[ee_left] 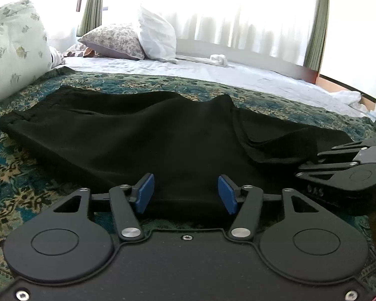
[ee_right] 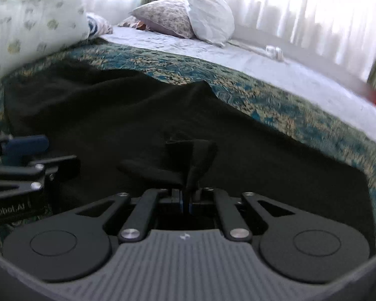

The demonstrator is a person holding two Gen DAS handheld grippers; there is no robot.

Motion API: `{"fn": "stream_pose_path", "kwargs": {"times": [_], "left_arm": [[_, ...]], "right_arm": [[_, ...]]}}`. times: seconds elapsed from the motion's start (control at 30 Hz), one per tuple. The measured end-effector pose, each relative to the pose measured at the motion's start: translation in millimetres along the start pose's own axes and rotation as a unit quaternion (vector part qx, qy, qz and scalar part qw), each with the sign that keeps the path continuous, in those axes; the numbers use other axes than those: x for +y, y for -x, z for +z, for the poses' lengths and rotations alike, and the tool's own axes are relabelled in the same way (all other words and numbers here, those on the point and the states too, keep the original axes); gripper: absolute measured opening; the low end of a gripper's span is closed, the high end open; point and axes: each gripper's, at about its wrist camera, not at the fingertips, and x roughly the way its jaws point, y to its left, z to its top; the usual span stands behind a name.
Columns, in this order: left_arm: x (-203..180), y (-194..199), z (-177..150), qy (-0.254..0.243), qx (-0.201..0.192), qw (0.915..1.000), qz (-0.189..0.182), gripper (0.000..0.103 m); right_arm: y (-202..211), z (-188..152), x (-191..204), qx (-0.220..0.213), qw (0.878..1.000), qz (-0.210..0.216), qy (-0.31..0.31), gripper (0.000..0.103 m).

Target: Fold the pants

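Right gripper (ee_right: 186, 200) jaws pinch pants (ee_left: 148, 135) edge; left gripper (ee_left: 186, 193) jaws wide. Advise: left should grip the near edge before lifting evenly.

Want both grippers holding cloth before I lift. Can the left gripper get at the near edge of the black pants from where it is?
Probably yes. The left gripper is open, its blue pads straddling the near edge of the black pants with nothing between. The right gripper, shut on a bunch of the cloth, sits off to the side.

Bedroom, bed (ee_left: 213, 75), pillows (ee_left: 112, 40), curtains (ee_left: 238, 12)
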Motion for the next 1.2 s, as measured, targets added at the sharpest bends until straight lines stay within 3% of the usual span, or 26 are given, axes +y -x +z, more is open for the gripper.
{"fn": "stream_pose_path", "kwargs": {"times": [0.13,0.23,0.37,0.5,0.6,0.73,0.87,1.1,1.13,1.2], "left_arm": [[0,4,2,0.002,-0.001,0.9999,-0.014,0.057],[0,5,10,0.023,0.000,0.9996,-0.019,0.057],[-10,15,24,0.016,-0.019,0.9993,-0.029,0.060],[-40,19,33,-0.015,-0.029,0.9975,-0.063,0.066],[-70,10,30,-0.046,-0.021,0.9960,-0.074,0.066],[-101,-11,20,-0.079,0.005,0.9948,-0.065,0.066],[-111,-36,7,-0.088,0.046,0.9950,-0.014,0.066],[-112,-43,6,-0.082,0.047,0.9955,-0.003,0.071],[-111,-42,6,-0.082,0.046,0.9955,-0.002,0.072],[-111,-43,5,-0.081,0.047,0.9956,0.002,0.074]], "right_arm": [[16,-2,1,-0.013,1.000,0.022,0.015,0.065],[39,-14,-6,-0.028,0.998,0.061,0.008,0.076],[80,-38,-20,-0.063,0.997,0.053,-0.004,0.089],[108,-65,-45,-0.078,0.995,-0.050,-0.040,0.090],[121,-90,-69,-0.063,0.984,-0.150,-0.076,0.090],[130,-113,-101,-0.037,0.965,-0.229,-0.125,0.090],[129,-124,-120,-0.027,0.956,-0.243,-0.163,0.090],[102,-118,-130,-0.011,0.961,-0.235,-0.145,0.090],[97,-116,-132,-0.008,0.962,-0.232,-0.141,0.089],[92,-112,-141,-0.006,0.961,-0.232,-0.147,0.071]]}}
